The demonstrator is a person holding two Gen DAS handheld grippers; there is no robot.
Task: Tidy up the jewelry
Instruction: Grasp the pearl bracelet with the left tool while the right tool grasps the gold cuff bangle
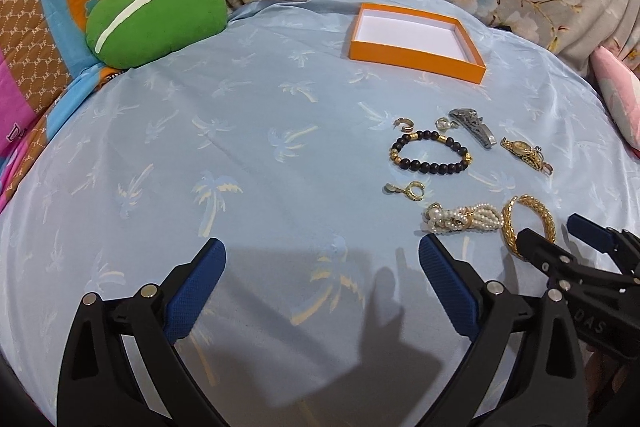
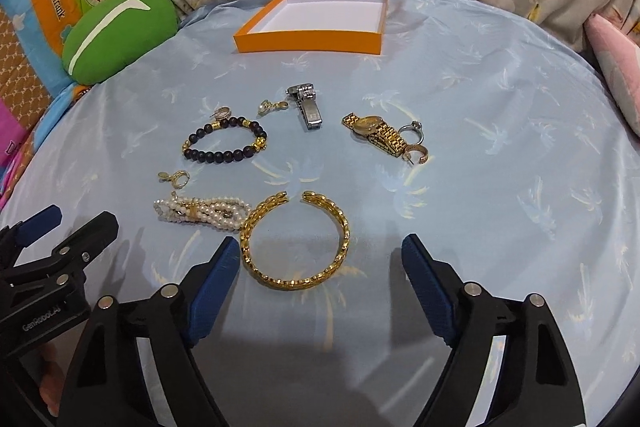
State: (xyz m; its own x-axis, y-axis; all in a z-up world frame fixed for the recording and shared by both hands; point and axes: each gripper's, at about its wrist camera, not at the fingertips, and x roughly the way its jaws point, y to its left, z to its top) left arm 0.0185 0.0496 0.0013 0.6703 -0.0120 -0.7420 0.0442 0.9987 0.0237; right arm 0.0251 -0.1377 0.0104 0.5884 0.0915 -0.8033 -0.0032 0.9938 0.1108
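Hovering: right gripper (image 2: pixel 316 259) wide open, empty, above gold bangle (image 2: pixel 295 241); left gripper (image 1: pixel 322 261) wide open, empty
Jewelry: beaded bracelet (image 2: pixel 224 141), pearls (image 2: pixel 200 213), gold watch (image 2: pixel 374 131) lying loose
Surface: blue palm-print cloth (image 2: pixel 480 147); orange box (image 2: pixel 316 21) beyond

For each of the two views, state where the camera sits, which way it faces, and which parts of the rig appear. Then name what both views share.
Left wrist: on the left gripper, facing down at blue cloth; right gripper intrudes at right.
Right wrist: on the right gripper, above the gold bangle; left gripper intrudes at left.
Shared: orange box, beaded bracelet.
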